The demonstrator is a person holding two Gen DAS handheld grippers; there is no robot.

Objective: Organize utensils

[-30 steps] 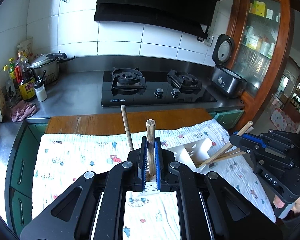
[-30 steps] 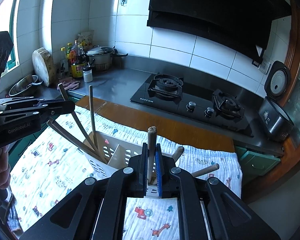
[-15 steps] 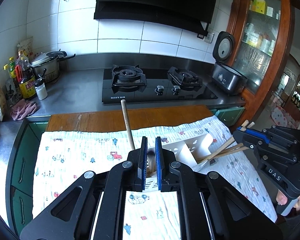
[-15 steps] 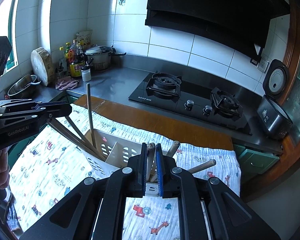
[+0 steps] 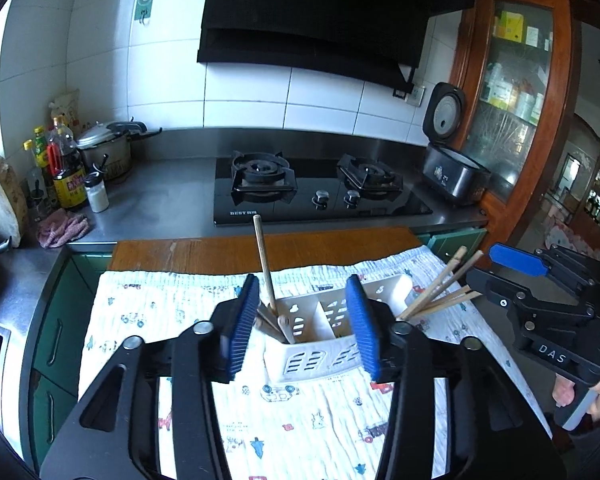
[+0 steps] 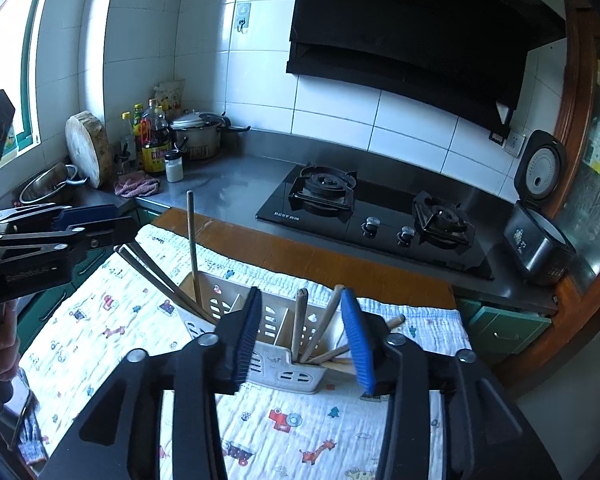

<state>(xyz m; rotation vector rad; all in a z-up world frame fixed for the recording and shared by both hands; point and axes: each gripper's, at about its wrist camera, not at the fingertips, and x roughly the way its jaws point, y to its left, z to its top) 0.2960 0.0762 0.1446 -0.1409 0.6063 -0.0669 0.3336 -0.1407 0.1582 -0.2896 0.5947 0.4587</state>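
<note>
Caddy (image 5: 320,354) of utensils just beyond both opening, empty tongs (image 5: 302,330).

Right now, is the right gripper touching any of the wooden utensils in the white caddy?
Apart. In the right wrist view the right gripper has its jaws opening, and the wooden utensils stand in the white caddy between the pads, clear of both.

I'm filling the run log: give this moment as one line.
left gripper: opening, empty | right gripper: opening, empty | utensils: standing in white caddy | caddy on printed cloth
</note>
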